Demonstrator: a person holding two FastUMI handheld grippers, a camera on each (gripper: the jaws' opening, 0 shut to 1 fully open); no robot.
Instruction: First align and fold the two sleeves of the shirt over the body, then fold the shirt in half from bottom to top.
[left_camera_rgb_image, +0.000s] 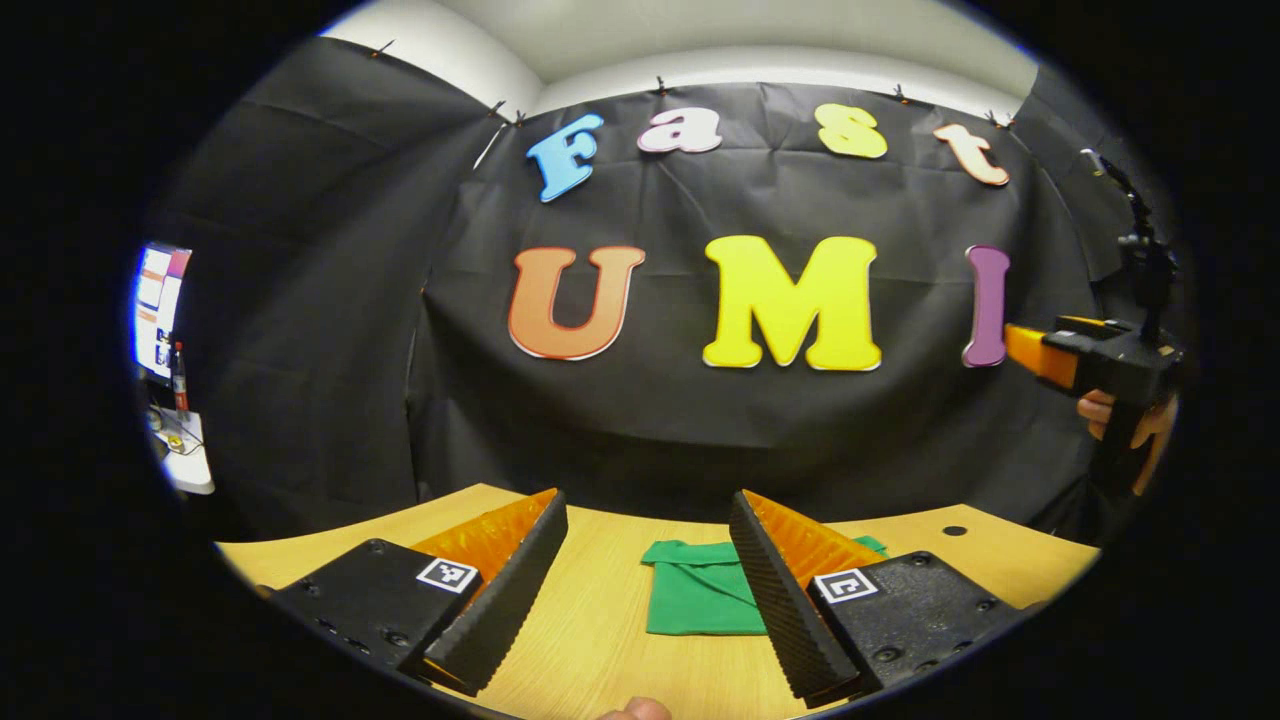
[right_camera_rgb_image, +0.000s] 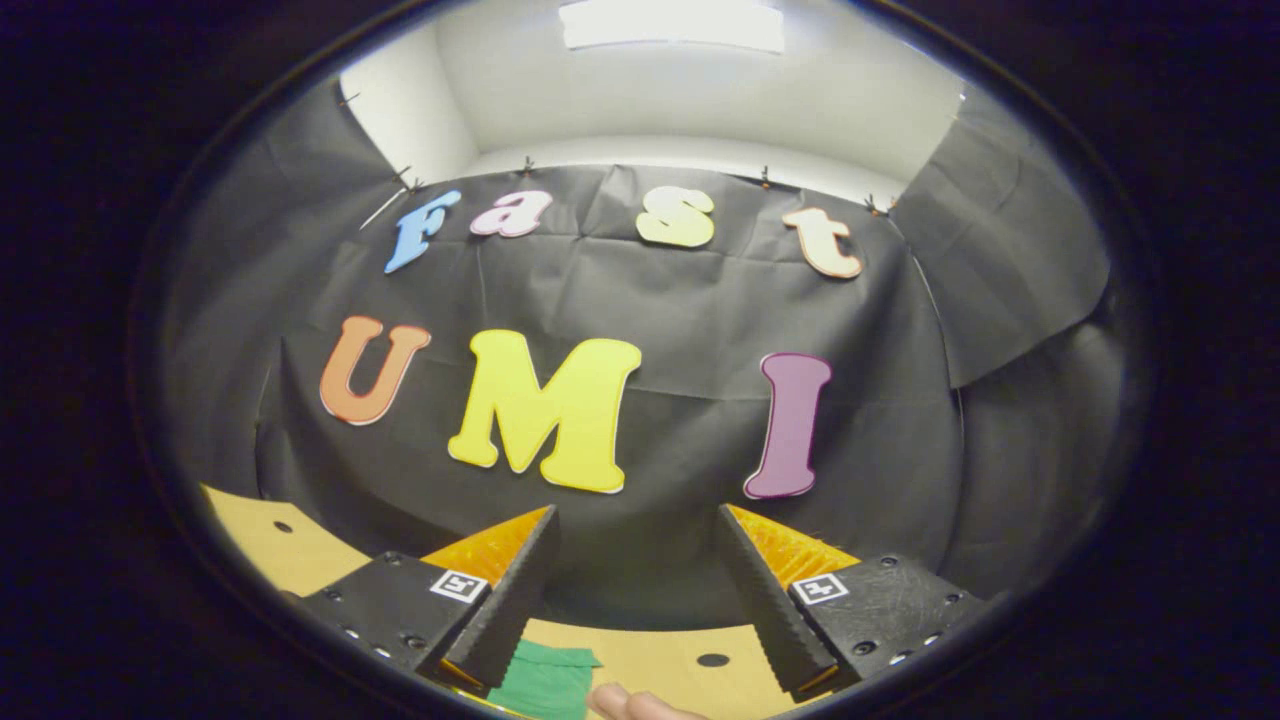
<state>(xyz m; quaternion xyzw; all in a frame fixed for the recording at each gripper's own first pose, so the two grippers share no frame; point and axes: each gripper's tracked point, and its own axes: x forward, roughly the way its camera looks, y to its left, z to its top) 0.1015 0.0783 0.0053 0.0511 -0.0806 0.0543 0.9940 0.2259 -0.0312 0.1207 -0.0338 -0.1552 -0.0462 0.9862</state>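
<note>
A green shirt (left_camera_rgb_image: 700, 595) lies folded into a small rectangle on the wooden table (left_camera_rgb_image: 600, 640). In the left gripper view my left gripper (left_camera_rgb_image: 648, 600) hangs open above the table's near side, with the shirt ahead between its fingers and partly behind the right finger. The right gripper shows far right in that view, held up in the air by a hand (left_camera_rgb_image: 1120, 415). In the right gripper view my right gripper (right_camera_rgb_image: 635, 610) is open and raised, pointing at the booth wall. A corner of the green shirt (right_camera_rgb_image: 545, 680) shows below it, untouched.
The wooden table (right_camera_rgb_image: 260, 545) ends at the black cloth wall, with small round holes (left_camera_rgb_image: 954, 530) (right_camera_rgb_image: 712, 660) near its back. A screen and a small shelf with clutter (left_camera_rgb_image: 165, 340) stand at far left. A fingertip (right_camera_rgb_image: 625, 703) shows at the bottom edge.
</note>
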